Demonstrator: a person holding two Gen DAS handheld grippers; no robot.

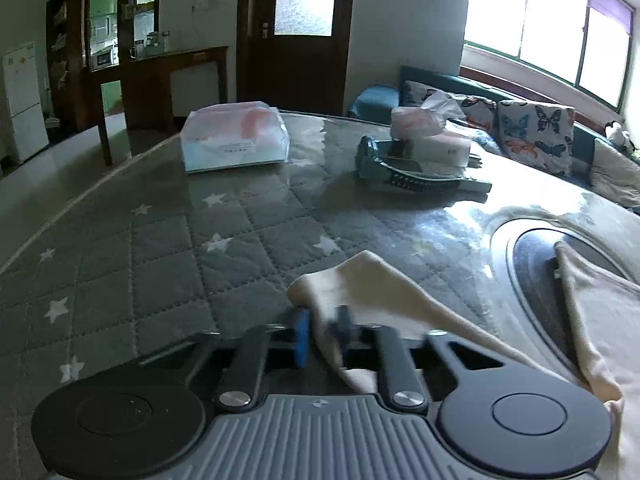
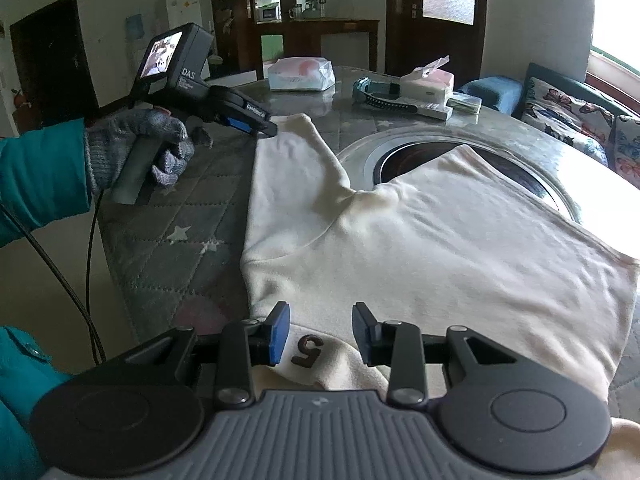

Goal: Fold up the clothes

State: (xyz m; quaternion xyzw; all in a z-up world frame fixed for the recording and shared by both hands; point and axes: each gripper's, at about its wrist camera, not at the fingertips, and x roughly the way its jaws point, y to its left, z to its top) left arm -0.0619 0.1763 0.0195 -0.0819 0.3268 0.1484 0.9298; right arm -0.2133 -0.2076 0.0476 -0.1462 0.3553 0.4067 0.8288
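Note:
A cream sweatshirt (image 2: 420, 240) lies spread on the quilted grey table cover (image 2: 168, 224), partly over a round recess in the table. Its left sleeve (image 2: 292, 160) stretches away toward the far side. My left gripper (image 1: 322, 334) is shut on the sleeve's cuff (image 1: 352, 280); it also shows in the right wrist view (image 2: 268, 128), held by a gloved hand at the sleeve end. My right gripper (image 2: 320, 330) is open just above the near edge of the sweatshirt, with a brown "5" mark (image 2: 307, 350) between its fingers.
A tissue pack (image 1: 234, 138) and a teal tool with small boxes (image 1: 416, 160) sit at the table's far side. The round dark recess (image 1: 560, 280) is in the table's middle. A sofa with butterfly cushions (image 1: 536, 136) stands beyond on the right.

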